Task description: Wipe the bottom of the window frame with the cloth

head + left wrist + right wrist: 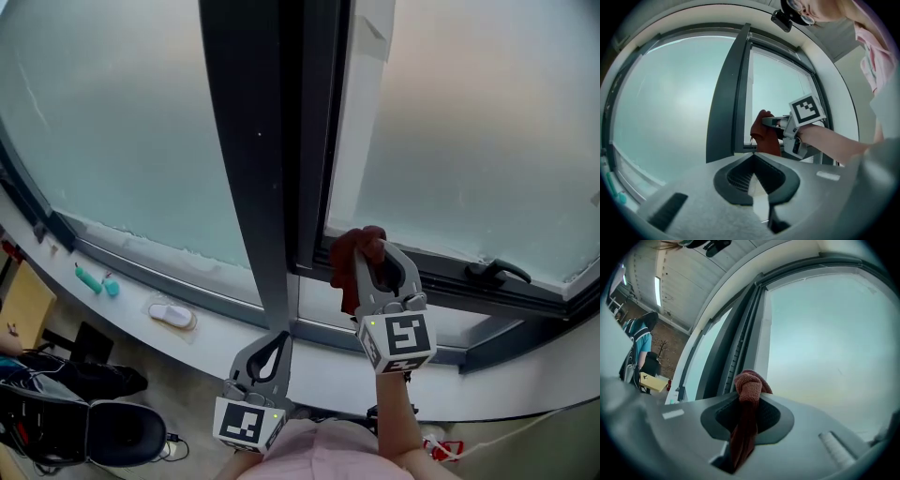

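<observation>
Right hand-held gripper (371,247) clamps red cloth (347,261) at window frame (441,275) (left hand-held gripper (277,339) closed, empty).

lower end of the cloth (749,386) is hidden inside the right hand-held gripper (748,400)

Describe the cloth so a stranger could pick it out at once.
Find the window's dark centre post; just right of its foot, by the bottom frame rail, the right gripper reaches up. The cloth is the bunched rust-red wad clamped in its jaws, the only soft, red thing up there.
</observation>
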Demonstrator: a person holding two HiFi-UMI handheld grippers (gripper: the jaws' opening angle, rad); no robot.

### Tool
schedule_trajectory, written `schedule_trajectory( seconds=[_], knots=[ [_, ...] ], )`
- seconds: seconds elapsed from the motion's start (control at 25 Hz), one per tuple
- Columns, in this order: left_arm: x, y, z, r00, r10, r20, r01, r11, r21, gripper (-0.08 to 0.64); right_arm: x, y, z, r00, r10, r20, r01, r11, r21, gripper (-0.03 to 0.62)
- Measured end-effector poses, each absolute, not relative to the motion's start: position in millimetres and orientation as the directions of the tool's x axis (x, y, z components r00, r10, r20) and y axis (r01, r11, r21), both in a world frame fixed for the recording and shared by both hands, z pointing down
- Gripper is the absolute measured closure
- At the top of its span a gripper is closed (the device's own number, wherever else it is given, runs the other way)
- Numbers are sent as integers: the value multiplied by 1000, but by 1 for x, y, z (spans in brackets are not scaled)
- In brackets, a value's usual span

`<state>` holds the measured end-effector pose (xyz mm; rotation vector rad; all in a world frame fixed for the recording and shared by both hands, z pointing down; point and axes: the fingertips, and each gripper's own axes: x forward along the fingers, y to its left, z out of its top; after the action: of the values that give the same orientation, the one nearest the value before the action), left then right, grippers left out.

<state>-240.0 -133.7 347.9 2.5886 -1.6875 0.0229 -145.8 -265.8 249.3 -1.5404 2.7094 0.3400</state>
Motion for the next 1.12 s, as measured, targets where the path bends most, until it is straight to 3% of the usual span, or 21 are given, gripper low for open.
schedule_trajectory(
  seconds=[0.28,0.6,0.76,1.12],
  knots=[
    [-249,-136,347,362,-931,39,-932,-360,46,565,-181,-308,280,-546,-836,54,-822,548,154,529],
    [-239,-142,352,392,-918,52,-919,-389,60,565,-191,-328,320,-428,-863,270,-780,503,372,529],
    [-235,-143,351,407,-912,51,-913,-405,52,565,-190,-336,326,-420,-828,371,-778,539,323,529],
    [-229,-143,349,430,-901,51,-903,-428,38,565,-188,-334,326,-419,-823,384,-789,539,296,531]
  ],
)
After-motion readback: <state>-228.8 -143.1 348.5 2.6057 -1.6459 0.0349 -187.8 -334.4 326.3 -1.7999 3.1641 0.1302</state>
